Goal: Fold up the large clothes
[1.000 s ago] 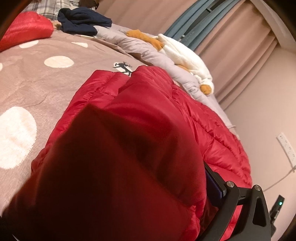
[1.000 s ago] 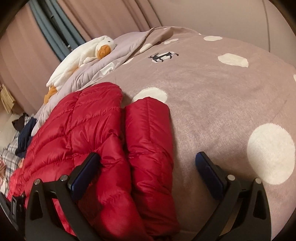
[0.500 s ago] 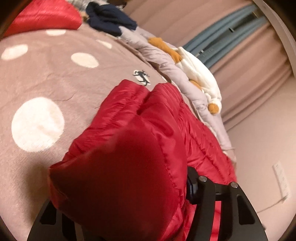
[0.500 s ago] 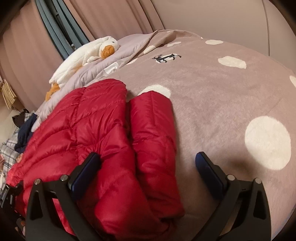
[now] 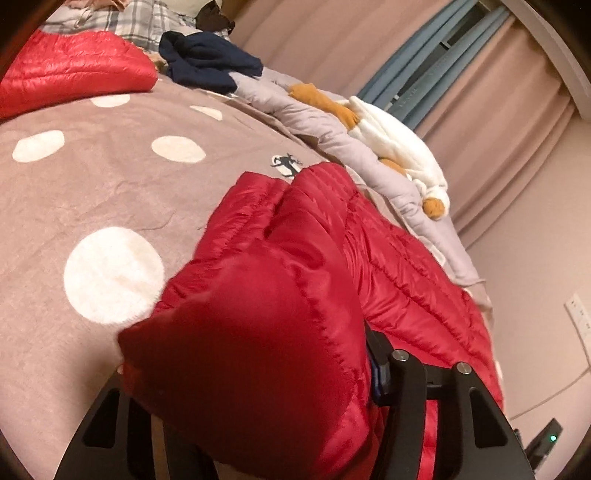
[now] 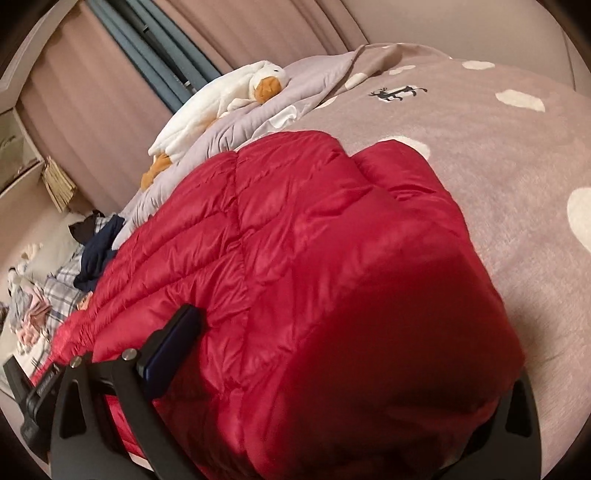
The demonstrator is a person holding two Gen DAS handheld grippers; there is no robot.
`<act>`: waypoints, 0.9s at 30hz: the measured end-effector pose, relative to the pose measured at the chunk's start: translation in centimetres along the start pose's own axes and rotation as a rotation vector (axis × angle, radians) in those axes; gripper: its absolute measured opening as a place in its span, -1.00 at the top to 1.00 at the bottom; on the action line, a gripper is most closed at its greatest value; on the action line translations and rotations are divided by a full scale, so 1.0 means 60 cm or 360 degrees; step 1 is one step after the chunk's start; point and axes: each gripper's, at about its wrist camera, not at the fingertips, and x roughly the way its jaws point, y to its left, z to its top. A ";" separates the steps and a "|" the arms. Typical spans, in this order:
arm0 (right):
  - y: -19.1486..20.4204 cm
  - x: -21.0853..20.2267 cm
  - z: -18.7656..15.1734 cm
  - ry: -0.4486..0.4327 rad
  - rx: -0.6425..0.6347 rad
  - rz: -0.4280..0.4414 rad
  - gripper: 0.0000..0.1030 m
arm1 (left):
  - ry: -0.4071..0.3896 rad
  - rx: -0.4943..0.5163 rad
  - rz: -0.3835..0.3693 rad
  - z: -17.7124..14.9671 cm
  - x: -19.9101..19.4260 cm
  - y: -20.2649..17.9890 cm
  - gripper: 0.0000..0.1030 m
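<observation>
The red puffer jacket (image 5: 388, 258) lies on the polka-dot bedspread (image 5: 110, 192), near its edge on the curtain side, and you have a bunched fold of it in each tool. Your left gripper (image 5: 251, 373) has just been closing, and the puffy red fabric fills the space between its jaws; the dark pad on the right presses into the quilting, so it is clamped on the jacket. Your right gripper (image 6: 332, 362) also has a thick roll of the jacket (image 6: 314, 240) between its fingers: the left pad touches the fabric, the other finger is almost buried under it, and you cannot tell from here whether it is squeezing or merely standing around the bundle. Beyond the jacket a lilac-grey blanket (image 5: 332, 136) is rumpled along the bed's edge, with a white and orange plush duck (image 6: 236, 96) lying on it. Farther off lie a navy garment (image 5: 207, 59), a plaid cloth (image 5: 155, 14) and another red quilted piece (image 5: 66, 70). Pink curtains (image 5: 498, 110) hang behind the bed.
</observation>
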 end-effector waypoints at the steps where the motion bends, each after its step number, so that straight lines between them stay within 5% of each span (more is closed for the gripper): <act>1: 0.001 0.002 0.001 0.0000 0.0002 -0.0009 -1.00 | -0.0008 0.0015 0.0010 0.000 -0.006 0.002 -0.08; 7: 0.027 0.009 -0.010 0.0056 -0.0002 0.0138 -1.00 | -0.0230 0.0199 0.0331 0.016 -0.034 -0.006 -0.05; 10: 0.047 0.014 -0.019 0.0071 -0.0039 0.0167 -1.00 | -0.0245 0.0095 0.0369 0.029 -0.042 0.024 -0.04; 17: 0.020 0.009 0.003 0.0120 0.0200 0.0292 -0.98 | -0.0032 -0.0167 0.0095 0.037 -0.028 0.078 -0.07; 23: -0.017 -0.009 0.006 0.0100 0.0429 0.0432 -0.97 | 0.0300 -0.0588 -0.0402 0.028 0.031 0.130 -0.07; 27: 0.014 0.002 -0.001 0.0172 0.0263 0.0331 -0.97 | 0.0237 -0.0610 -0.0362 0.023 0.035 0.123 -0.05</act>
